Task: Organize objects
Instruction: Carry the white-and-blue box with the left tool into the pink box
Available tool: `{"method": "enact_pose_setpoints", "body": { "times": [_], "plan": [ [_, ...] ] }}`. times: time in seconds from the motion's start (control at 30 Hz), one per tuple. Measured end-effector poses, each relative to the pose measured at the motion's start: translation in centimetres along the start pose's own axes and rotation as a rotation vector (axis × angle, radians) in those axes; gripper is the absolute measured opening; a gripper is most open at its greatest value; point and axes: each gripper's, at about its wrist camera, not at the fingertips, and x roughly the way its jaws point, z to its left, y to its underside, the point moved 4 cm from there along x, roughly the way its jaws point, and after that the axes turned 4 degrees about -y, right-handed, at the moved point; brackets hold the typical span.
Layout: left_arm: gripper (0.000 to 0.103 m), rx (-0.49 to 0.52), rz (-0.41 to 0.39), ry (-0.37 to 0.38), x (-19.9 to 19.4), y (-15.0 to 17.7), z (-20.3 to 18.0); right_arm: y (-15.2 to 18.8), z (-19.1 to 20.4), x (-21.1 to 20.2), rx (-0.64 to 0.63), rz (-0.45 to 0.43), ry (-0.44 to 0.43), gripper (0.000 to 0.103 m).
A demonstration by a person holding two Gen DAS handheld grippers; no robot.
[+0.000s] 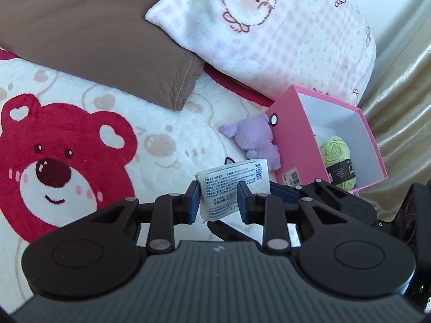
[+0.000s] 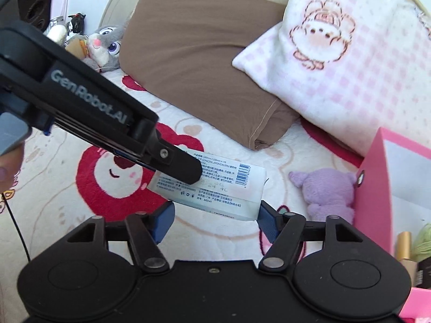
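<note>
Your left gripper (image 1: 218, 202) clamps the white printed wipes packet (image 1: 231, 185); your right gripper (image 2: 214, 218) spans its long edge. Only the left view shows green yarn (image 1: 336, 158) fully inside the pink cardboard box (image 1: 293, 145) ahead-right; the right view crops it.

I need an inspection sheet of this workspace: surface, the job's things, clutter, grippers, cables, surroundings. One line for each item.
Surface: bed blanket, white with red bear prints.
Job's things: white wipes pack held above the blanket; pink box open, green yarn ball inside; purple plush toy against the box's outer wall.
Clutter: brown pillow; pink checked pillow; grey rabbit plush near the headboard.
Grippers: left gripper shut on the pack; right gripper pads at the pack's two edges, contact unclear.
Cables: one thin black cable at the left edge of the right wrist view.
Surroundings: gold fabric beside the bed.
</note>
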Motion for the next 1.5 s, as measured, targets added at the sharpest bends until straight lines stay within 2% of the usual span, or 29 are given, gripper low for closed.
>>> {"method": "enact_pose_setpoints", "body": {
  "times": [0.07, 0.23, 0.37, 0.63, 0.93, 1.07, 1.27, 1.5],
  "plan": [
    [0.027, 0.009, 0.007, 0.012, -0.5, 0.1, -0.9, -0.1, 0.2, -1.5, -0.014, -0.006, 0.007, 0.080],
    [0.027, 0.016, 0.014, 0.049, -1.9, 0.1, -3.1, -0.5, -0.5, -4.5, 0.005, -0.016, 0.014, 0.080],
    [0.027, 0.058, 0.007, 0.066, -2.7, -0.7, -5.5, -1.0, -1.5, -6.4, 0.040, -0.028, 0.032, 0.080],
    [0.027, 0.119, 0.011, 0.087, -1.5, -3.0, -10.4, -2.1, -4.4, -8.7, 0.025, -0.051, 0.150, 0.079],
    [0.027, 0.135, 0.024, 0.084, 3.0, -5.1, -15.7, -3.4, -10.4, -9.1, 0.099, -0.003, 0.205, 0.081],
    [0.028, 0.092, 0.052, 0.104, 6.0, -6.9, -17.0, -3.5, -13.7, -8.5, 0.114, 0.018, 0.209, 0.081],
    [0.029, 0.012, 0.136, 0.109, 11.9, -9.2, -18.3, -3.4, -19.4, -6.0, 0.184, 0.083, 0.192, 0.082],
    [0.029, 0.029, 0.195, 0.015, 16.8, -10.1, -19.2, -2.2, -23.6, -2.1, 0.254, 0.160, 0.139, 0.081]
  ]
}}
